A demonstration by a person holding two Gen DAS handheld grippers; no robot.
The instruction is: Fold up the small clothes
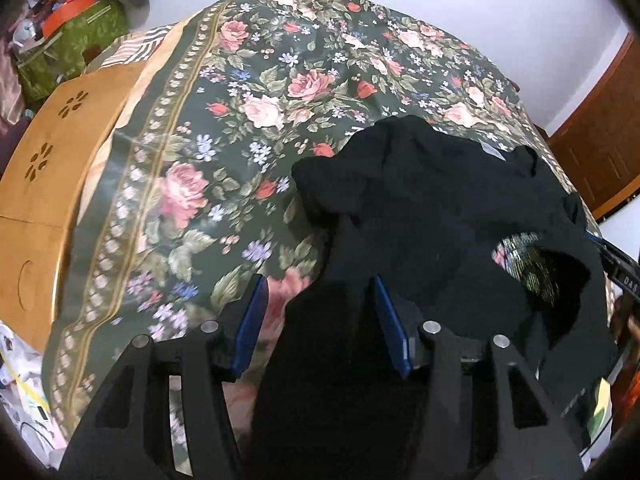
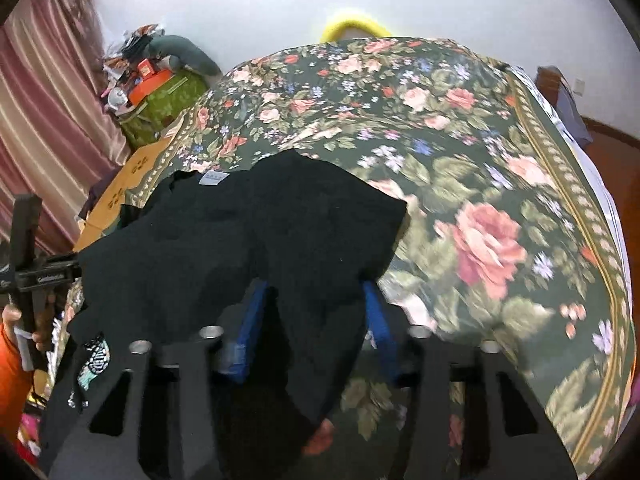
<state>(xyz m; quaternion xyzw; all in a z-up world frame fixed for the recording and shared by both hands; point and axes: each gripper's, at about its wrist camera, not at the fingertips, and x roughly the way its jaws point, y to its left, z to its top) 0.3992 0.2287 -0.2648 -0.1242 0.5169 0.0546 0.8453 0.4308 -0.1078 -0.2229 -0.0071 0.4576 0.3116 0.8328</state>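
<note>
A black T-shirt (image 1: 420,216) lies rumpled on a bed with a dark floral bedspread (image 1: 248,128). A white neck label (image 2: 214,179) shows at its far edge, and a printed graphic (image 2: 94,358) shows at the lower left. My left gripper (image 1: 320,300) is open, its blue pads (image 1: 252,320) standing wide apart around a hanging fold of the shirt. My right gripper (image 2: 314,308) is open too, its blue pads (image 2: 252,328) astride another fold of the T-shirt (image 2: 280,224). The other gripper's black handle (image 2: 28,276) shows at the left of the right wrist view.
A wooden bed frame (image 1: 52,168) with flower cut-outs runs along the left. A green bag (image 1: 68,48) piled with boxes stands beyond it, by a pink curtain (image 2: 44,112). A brown wooden door (image 1: 604,140) is at the right. The bedspread (image 2: 480,200) stretches far and right.
</note>
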